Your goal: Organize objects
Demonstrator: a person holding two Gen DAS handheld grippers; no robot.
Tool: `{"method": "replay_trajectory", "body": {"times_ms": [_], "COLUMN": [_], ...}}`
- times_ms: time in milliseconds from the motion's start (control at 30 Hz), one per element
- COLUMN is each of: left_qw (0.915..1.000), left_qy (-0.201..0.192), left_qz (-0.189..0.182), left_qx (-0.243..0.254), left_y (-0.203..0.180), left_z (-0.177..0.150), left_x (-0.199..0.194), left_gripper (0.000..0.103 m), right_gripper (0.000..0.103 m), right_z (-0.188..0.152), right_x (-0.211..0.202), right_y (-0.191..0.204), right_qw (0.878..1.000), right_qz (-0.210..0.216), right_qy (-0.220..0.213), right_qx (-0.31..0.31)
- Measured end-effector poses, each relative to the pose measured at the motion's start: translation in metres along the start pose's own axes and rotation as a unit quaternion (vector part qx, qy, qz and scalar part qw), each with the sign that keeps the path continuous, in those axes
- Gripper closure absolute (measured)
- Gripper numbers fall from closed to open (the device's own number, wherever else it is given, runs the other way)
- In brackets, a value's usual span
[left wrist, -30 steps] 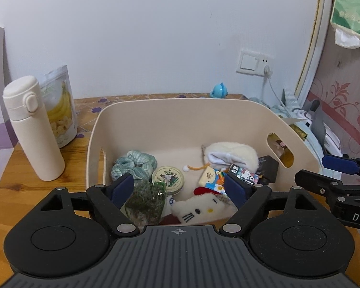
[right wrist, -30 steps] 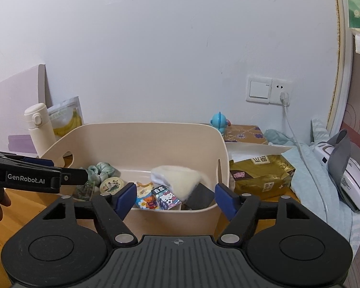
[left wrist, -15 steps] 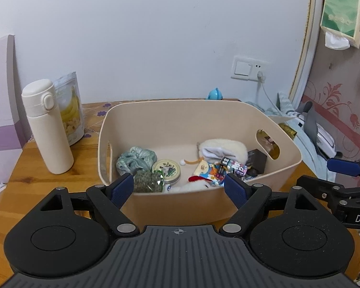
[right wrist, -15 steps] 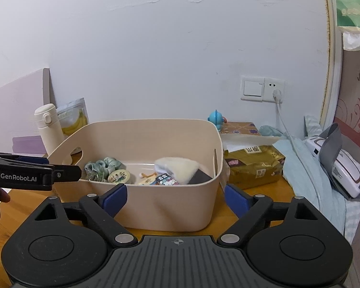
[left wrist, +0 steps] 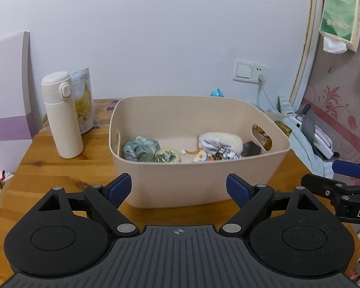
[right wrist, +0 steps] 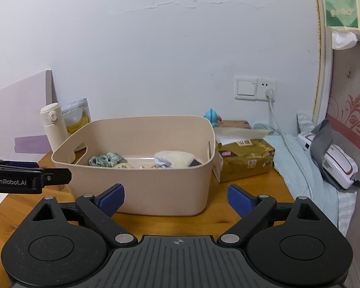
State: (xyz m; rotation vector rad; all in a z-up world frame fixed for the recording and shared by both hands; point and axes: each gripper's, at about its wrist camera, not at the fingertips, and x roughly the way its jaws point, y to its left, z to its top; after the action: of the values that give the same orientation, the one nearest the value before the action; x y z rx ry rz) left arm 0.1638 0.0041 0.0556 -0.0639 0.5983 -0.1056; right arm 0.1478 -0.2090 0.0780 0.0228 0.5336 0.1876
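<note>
A beige plastic bin (left wrist: 199,182) (right wrist: 156,192) stands on the wooden table. Inside it lie a teal scrunchie (left wrist: 139,145) (right wrist: 105,159), a round tin (left wrist: 168,154), a white fluffy pouch (left wrist: 220,140) (right wrist: 172,158), a dark card (left wrist: 250,148) and small toys. My left gripper (left wrist: 179,189) hangs open in front of the bin's near wall, holding nothing. My right gripper (right wrist: 176,199) is open too, in front of the bin, a little to the right of the left one. Each gripper shows at the edge of the other's view.
A cream flask (left wrist: 61,115) (right wrist: 54,126) and a banana-chip bag (left wrist: 82,103) stand left of the bin. A gold packet (right wrist: 244,160), blue toy (right wrist: 211,116), cloth and a white device (right wrist: 333,165) lie to the right. A wall socket with cable (right wrist: 268,93) is behind.
Both grippers have drawn back and up from the bin, which now looks smaller. The dark green item near the left fingers a second ago now lies in the bin.
</note>
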Motion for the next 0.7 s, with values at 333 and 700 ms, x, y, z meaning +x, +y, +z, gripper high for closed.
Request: {"method": "replay_trajectory", "body": {"times_ms": [333, 700], "left_qw": [0.9999, 0.9999], "left_qy": [-0.008, -0.008], "left_qz": [0.000, 0.007], "left_qx": [0.012, -0.001], "left_y": [-0.011, -0.008], "left_z": [-0.020, -0.042], "left_x": [-0.024, -0.048], "left_gripper": [0.015, 0.014], "right_gripper": [0.004, 0.000], "right_z": [-0.018, -0.034], "right_x": [-0.021, -0.041], "right_y": [0.001, 0.010], "right_qw": [1.000, 1.000], "right_qz": [-0.009, -0.010], "right_qy": [0.001, 0.001], "right_qx": [-0.001, 0.001]}}
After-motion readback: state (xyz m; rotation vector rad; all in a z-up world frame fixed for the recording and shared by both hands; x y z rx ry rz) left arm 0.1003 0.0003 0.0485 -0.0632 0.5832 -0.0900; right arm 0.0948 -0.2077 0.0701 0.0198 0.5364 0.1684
